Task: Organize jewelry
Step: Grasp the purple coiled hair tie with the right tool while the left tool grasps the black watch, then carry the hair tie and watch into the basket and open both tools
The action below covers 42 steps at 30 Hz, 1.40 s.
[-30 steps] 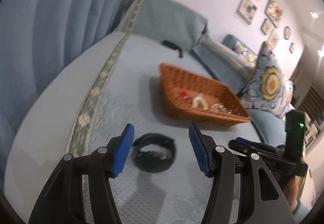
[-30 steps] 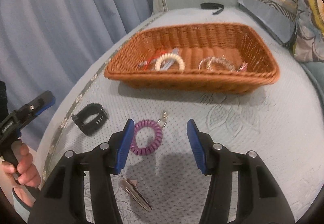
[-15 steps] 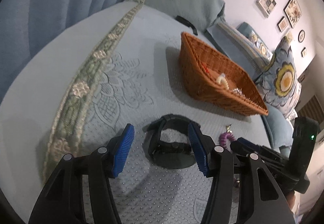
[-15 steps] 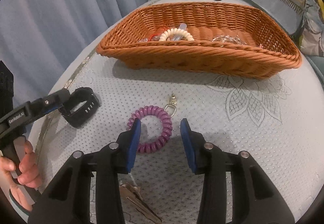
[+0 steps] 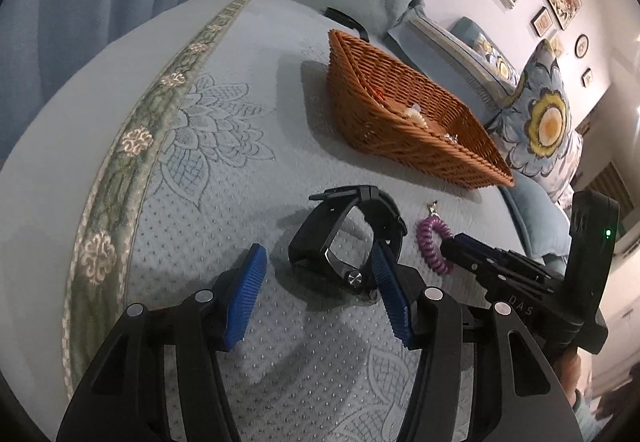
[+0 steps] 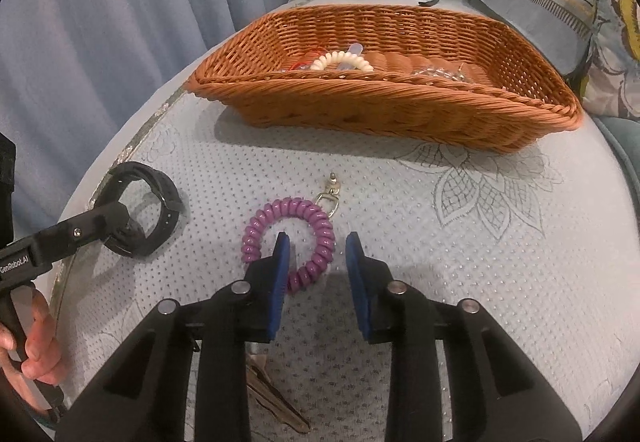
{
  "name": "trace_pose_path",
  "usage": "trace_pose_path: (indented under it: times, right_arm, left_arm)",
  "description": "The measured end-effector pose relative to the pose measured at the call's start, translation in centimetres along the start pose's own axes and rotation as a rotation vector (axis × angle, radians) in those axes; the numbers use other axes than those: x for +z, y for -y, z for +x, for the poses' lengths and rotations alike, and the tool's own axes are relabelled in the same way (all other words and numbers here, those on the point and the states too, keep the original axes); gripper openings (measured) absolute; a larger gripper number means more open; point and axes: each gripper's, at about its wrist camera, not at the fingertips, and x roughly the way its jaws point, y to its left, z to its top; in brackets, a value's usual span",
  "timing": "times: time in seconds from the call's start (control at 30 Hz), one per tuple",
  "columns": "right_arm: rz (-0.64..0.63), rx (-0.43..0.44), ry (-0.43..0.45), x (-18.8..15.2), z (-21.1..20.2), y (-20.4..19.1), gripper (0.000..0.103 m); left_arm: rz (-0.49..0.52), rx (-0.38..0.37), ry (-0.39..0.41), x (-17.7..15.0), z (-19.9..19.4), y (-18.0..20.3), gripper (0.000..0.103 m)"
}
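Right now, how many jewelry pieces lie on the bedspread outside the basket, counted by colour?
Black: 1, the black watch
Purple: 1, the purple coil bracelet
Total: 2

left wrist view: low over bedspread [image 5: 200, 202], facing basket [image 5: 400, 114] at upper right. right wrist view: close, facing basket [image 6: 380, 110] at top. shared: watch [image 5: 344, 234], purple coil [image 6: 288, 238].

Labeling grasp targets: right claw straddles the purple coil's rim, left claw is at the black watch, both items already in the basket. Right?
Not quite: neither is in the basket. The right wrist view shows the coil and watch lying on the bedspread in front of it. The right claw and left claw are placed as you say.
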Motion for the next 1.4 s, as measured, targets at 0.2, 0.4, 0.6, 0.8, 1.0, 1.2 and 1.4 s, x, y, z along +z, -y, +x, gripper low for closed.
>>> trace_pose_path:
  times: [0.2, 0.4, 0.6, 0.8, 1.0, 1.2, 1.4]
  right_arm:
    - [0.004, -0.008, 0.006, -0.3, -0.3, -0.2, 0.026]
    - [0.008, -0.015, 0.001, -0.8, -0.6, -0.4, 0.026]
    - [0.008, -0.038, -0.010, -0.3, 0.2, -0.6, 0.024]
    - [-0.008, -0.070, -0.013, 0.6, 0.9, -0.8, 0.010]
    - [-0.031, -0.069, 0.026, -0.2, -0.6, -0.6, 0.009]
    - [-0.005, -0.041, 0.099, -1.0, -3.3, 0.5, 0.009]
    - [0.021, -0.032, 0.192, -0.7, -6.5, 1.9, 0.009]
  left_arm:
    - [-0.010, 0.025, 0.003, -1.1, -0.9, -0.8, 0.040]
    - [-0.006, 0.058, 0.020, -1.5, -1.3, -1.3, 0.030]
    - [0.021, 0.084, 0.051, -1.9, -1.5, -0.8, 0.026]
    - [0.012, 0.104, 0.088, -1.7, -1.9, -0.8, 0.012]
    - [0.021, 0.107, 0.104, -1.7, -2.1, -0.7, 0.010]
    - [0.001, 0.064, 0.138, -1.7, -2.6, -0.6, 0.009]
    - [0.029, -0.001, 0.204, -1.5, -3.4, 1.2, 0.009]
